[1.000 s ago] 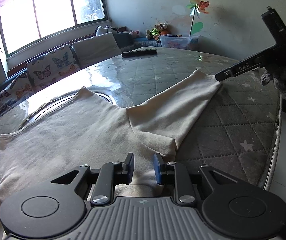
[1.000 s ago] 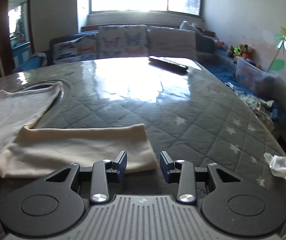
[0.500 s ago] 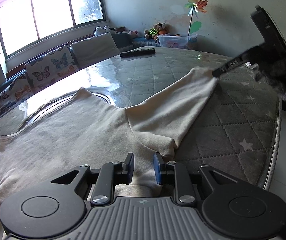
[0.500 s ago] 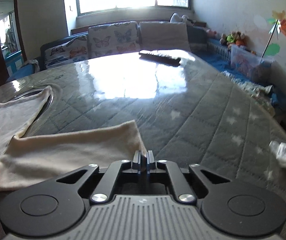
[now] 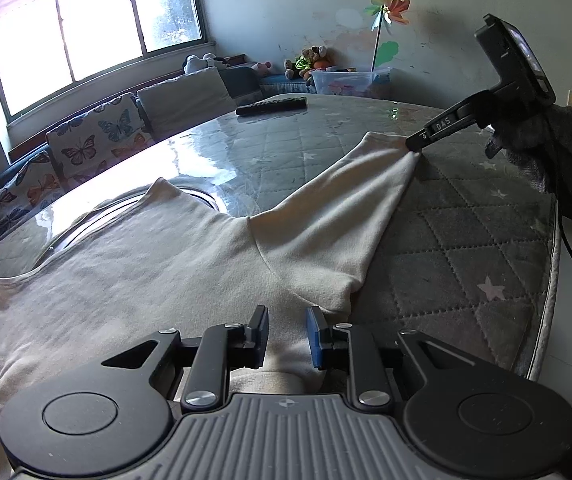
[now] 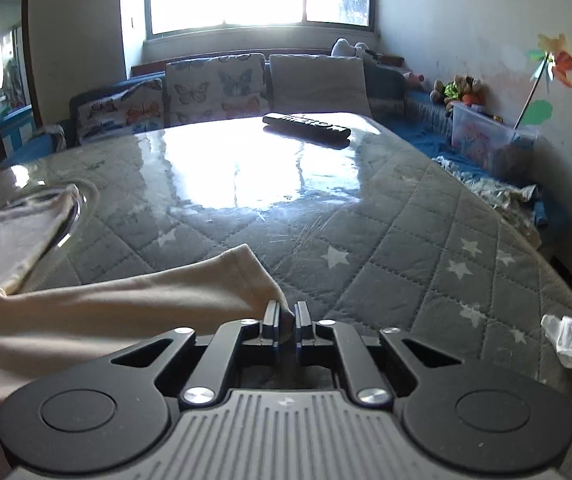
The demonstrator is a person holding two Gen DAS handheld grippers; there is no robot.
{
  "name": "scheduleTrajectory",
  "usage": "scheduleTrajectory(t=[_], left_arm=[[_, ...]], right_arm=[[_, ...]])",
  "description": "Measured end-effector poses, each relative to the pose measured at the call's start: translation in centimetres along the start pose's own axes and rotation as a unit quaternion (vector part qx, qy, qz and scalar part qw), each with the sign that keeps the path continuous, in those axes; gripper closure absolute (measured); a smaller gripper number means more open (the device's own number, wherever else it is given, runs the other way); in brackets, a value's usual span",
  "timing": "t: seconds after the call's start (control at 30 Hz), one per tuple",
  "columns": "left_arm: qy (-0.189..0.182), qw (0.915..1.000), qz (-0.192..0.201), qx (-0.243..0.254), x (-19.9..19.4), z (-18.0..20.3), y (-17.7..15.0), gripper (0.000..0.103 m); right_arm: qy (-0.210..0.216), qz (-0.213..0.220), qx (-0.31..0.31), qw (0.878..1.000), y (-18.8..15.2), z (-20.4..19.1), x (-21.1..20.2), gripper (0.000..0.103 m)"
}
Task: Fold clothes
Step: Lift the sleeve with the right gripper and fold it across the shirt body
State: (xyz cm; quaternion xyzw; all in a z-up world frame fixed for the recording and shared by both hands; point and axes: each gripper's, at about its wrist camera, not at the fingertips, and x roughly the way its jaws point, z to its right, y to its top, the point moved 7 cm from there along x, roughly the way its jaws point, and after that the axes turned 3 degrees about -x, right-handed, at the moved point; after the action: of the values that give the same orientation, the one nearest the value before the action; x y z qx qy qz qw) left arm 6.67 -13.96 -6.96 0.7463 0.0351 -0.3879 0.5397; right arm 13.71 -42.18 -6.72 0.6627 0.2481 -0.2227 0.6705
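A round worktop [image 5: 465,240], covered in grey quilted cloth with pale stars under a glossy clear sheet, is filling both views; a cream long-sleeved shirt [image 5: 146,272] is lying spread flat across its near side, body toward the left wrist camera and one sleeve [image 5: 337,208] stretching away toward the worktop's right edge; a sofa with butterfly cushions [image 6: 214,88] is sitting behind the worktop under a bright window; the left claw [image 5: 286,332] is hovering over the shirt's body near the armpit, its jaws standing spread apart with cloth showing between them but not pinched; the right claw [image 6: 284,320] is pressing its jaws together on the cuff end of the sleeve, a small fold of cream fabric bulging between the pads, and in the left wrist view its tip [image 5: 415,145] is meeting the sleeve's far corner; a dark remote control [image 6: 305,125] is lying on the far side of the worktop, well apart from the shirt; a crumpled white tissue [image 6: 569,340] is resting near the right edge.
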Motion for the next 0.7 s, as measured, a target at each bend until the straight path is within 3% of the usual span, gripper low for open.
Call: scheduleTrajectory(t=[0.1, 0.33, 0.47, 0.7], left_arm=[[0.004, 1.0000, 0.006, -0.005, -0.2, -0.4, 0.5, 0.079], [0.012, 0.9997, 0.020, -0.012, -1.0, -1.1, 1.6, 0.079], [0.010, 0.9998, 0.009, -0.012, -0.3, -0.8, 1.1, 0.079], [-0.001, 1.0000, 0.003, -0.006, 0.6, 0.0, 0.7, 0.080]], right_arm=[[0.005, 0.004, 0.010, 1.000, 0.1, 0.1, -0.7, 0.085], [0.018, -0.001, 0.026, 0.999, -0.6, -0.1, -0.4, 0.084], [0.014, 0.003, 0.029, 0.999, -0.3, -0.1, -0.6, 0.098], [0.017, 0.036, 0.032, 0.999, 2.4, -0.1, -2.5, 0.099]])
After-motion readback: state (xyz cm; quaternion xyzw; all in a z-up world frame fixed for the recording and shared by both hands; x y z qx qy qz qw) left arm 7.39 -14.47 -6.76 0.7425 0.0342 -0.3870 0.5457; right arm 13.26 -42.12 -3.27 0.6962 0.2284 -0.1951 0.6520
